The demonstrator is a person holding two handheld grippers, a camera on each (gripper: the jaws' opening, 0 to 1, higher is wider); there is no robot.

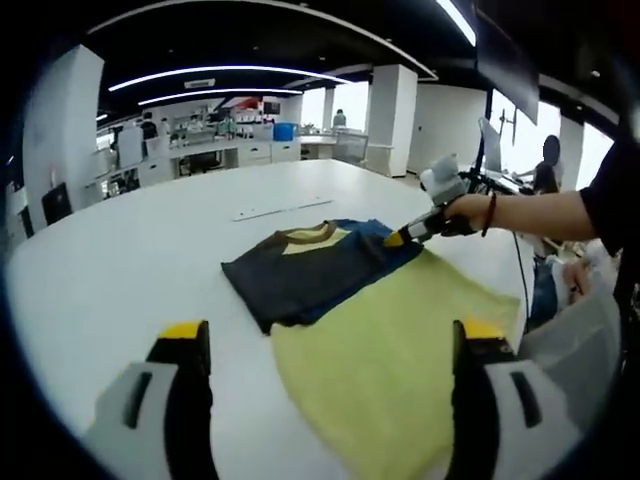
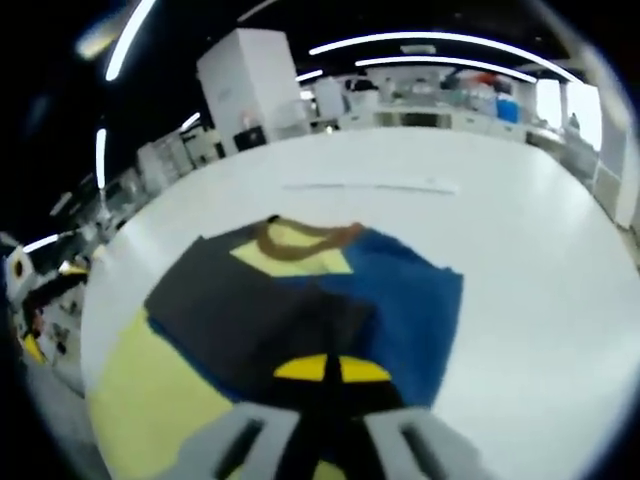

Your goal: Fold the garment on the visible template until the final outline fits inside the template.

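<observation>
Garment [image 1: 370, 320] position: it is laid flat on the white table [image 1: 130, 240], near the person's edge. It is a colour-blocked T-shirt with a yellow body, a dark grey panel and a blue panel. A yellow inner collar area with a brown neckband [image 2: 305, 238] is seen at the far end. A dark grey section is folded over the upper part of the shirt, so a fold is judged to be in progress.

No printed template outline can be made out in either view; a thin pale strip [image 1: 282, 208] is seen on the table beyond the collar, and its purpose cannot be told.

Left gripper [image 1: 330, 345]: its jaws are spread wide and nothing is held between them. It is poised above the yellow lower part of the shirt, apart from the cloth.

Right gripper [image 2: 330, 368]: its yellow-tipped jaws are pressed together. It is placed at the border of the grey and blue panels. Whether cloth is pinched between the tips cannot be told. In the left gripper view, this tool [image 1: 415, 232] is seen at the blue shoulder edge, held by the person's hand [image 1: 468, 210].

Next move, as judged: the yellow lower half is to be gripped and carried over toward the collar, so that the outline is shortened. The whole shirt is to be kept on the table.
</observation>
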